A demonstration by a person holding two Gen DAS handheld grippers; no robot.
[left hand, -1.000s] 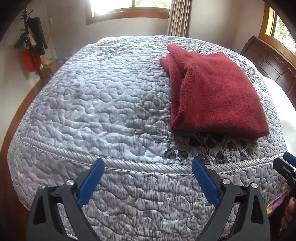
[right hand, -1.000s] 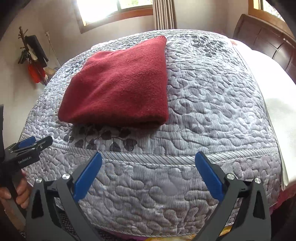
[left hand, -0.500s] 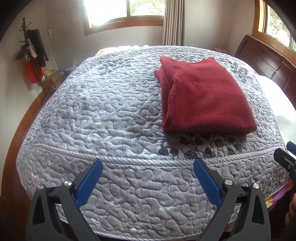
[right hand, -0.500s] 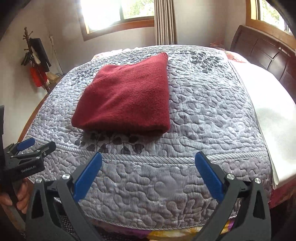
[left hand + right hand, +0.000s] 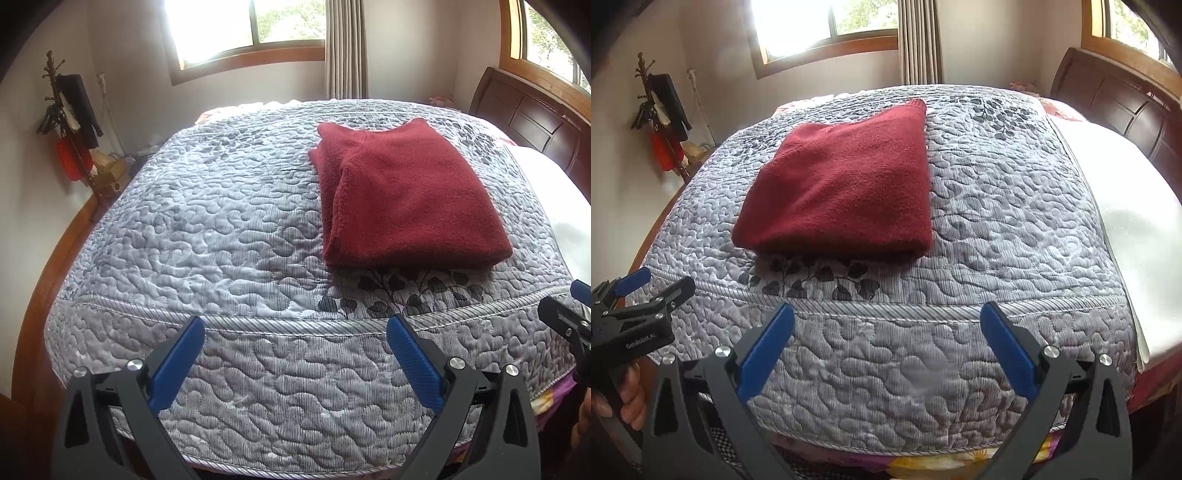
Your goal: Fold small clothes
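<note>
A: Left tongs (image 5: 295, 332)?
B: Released, blue pads spread wide, nothing between them. They sit at the bottom of the left wrist frame, over the near side of the bed (image 5: 221, 229), not touching the cloth.

A: Right tongs (image 5: 886, 321)?
B: Same, spread wide and empty, bottom of the right wrist frame, in front of the bed's near edge.

A: Each visible from the other camera?
B: Yes. The left tongs show at lower left of the right wrist frame, gapped, with a hand (image 5: 628, 398) gripping the handle. Only a tip of the right tongs shows at the right edge of the left wrist frame.

A: Where's the garment?
B: Red fleece garment (image 5: 402, 195), folded into a neat rectangle, lying flat on the grey quilted bedspread (image 5: 1015, 206). Centre right in the left wrist frame, upper centre-left in the right wrist frame. Near fold sits just behind the dark leaf print (image 5: 399, 291), well apart from both tongs.

A: Edges?
B: Layered edges show along its left side in the left wrist frame; the near edge is a rounded fold.

A: Anything else?
B: White sheet (image 5: 1137, 221) at right beside the bedspread, dark wooden headboard (image 5: 535, 122) upper right, window (image 5: 251, 29) with curtain (image 5: 343, 48) top centre, coat rack (image 5: 70, 118) with dark and red items upper left.
</note>
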